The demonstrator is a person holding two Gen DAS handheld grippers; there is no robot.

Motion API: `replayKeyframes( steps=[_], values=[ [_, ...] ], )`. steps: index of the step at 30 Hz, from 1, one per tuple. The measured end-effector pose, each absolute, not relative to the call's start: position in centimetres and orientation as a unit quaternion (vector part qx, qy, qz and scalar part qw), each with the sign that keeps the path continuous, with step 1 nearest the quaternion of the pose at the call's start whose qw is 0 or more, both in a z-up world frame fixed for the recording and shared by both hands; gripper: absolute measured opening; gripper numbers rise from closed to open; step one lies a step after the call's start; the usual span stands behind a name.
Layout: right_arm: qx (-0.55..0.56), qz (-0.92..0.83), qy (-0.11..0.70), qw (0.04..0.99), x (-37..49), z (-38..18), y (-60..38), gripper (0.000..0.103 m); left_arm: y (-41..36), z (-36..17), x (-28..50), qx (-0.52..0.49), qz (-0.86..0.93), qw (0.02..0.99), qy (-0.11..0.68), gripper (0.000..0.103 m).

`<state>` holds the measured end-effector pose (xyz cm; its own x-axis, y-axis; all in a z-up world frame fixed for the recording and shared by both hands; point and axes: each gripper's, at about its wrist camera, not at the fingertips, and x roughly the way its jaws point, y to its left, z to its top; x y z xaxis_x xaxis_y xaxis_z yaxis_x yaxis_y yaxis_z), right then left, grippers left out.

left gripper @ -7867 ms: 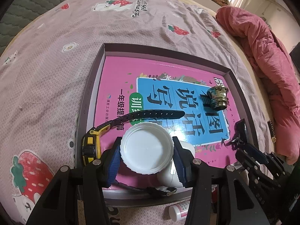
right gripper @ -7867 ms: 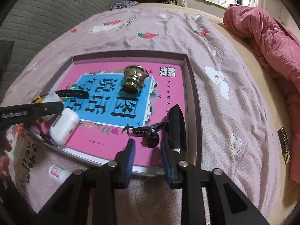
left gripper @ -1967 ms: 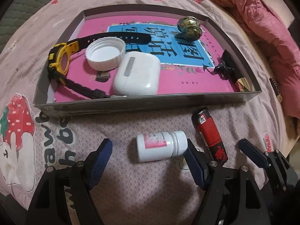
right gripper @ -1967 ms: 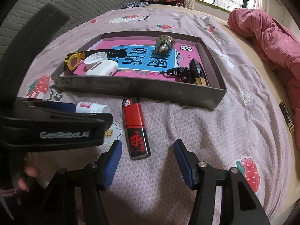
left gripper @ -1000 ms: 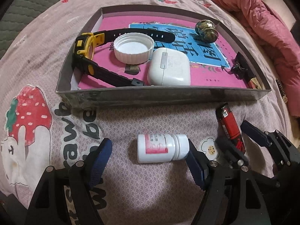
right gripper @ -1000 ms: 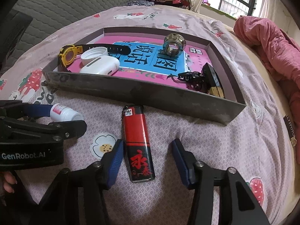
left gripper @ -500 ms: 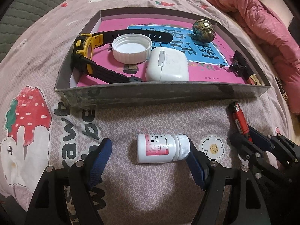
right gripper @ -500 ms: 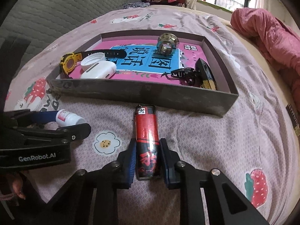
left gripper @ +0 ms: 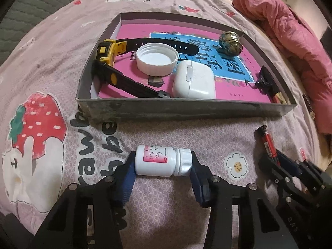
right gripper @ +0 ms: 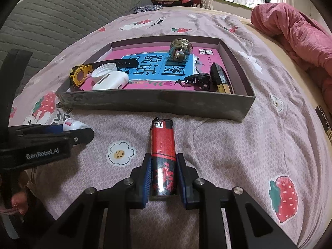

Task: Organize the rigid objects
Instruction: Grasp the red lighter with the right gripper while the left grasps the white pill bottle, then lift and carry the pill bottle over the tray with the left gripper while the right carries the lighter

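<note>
My left gripper (left gripper: 162, 166) is shut on a white pill bottle (left gripper: 162, 160) with a pink label, gripping it end to end just in front of the grey box (left gripper: 182, 110). My right gripper (right gripper: 163, 176) is shut on a red and black lighter (right gripper: 162, 153), which points toward the box (right gripper: 153, 102). The lighter also shows at the right of the left wrist view (left gripper: 267, 140). The bottle's cap end shows in the right wrist view (right gripper: 72, 124) behind the left gripper's body.
The box holds a pink book (left gripper: 234, 83), a yellow and black watch (left gripper: 108, 62), a white lid (left gripper: 157, 59), a white earbud case (left gripper: 194, 82), a brass knob (left gripper: 230, 41) and a black beetle toy (right gripper: 197, 81). A pink quilt (right gripper: 294, 35) lies at the right.
Both grippers closed: the left on the pill bottle in the last half second, the right on the lighter a little earlier. Before that both pulled back from the box to these objects.
</note>
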<state>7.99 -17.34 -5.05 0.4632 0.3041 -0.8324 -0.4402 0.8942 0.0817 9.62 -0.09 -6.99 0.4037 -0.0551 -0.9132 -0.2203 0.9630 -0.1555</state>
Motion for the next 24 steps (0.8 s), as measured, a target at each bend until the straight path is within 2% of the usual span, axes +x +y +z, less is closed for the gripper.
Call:
replayKeyframes(
  steps=[24],
  values=[
    [-0.035,0.241,0.444,0.862,7.4,-3.2,-18.2,0.023,-2.0,-3.7,7.4,-0.108,0.015,0.844,0.524,0.048]
  ],
)
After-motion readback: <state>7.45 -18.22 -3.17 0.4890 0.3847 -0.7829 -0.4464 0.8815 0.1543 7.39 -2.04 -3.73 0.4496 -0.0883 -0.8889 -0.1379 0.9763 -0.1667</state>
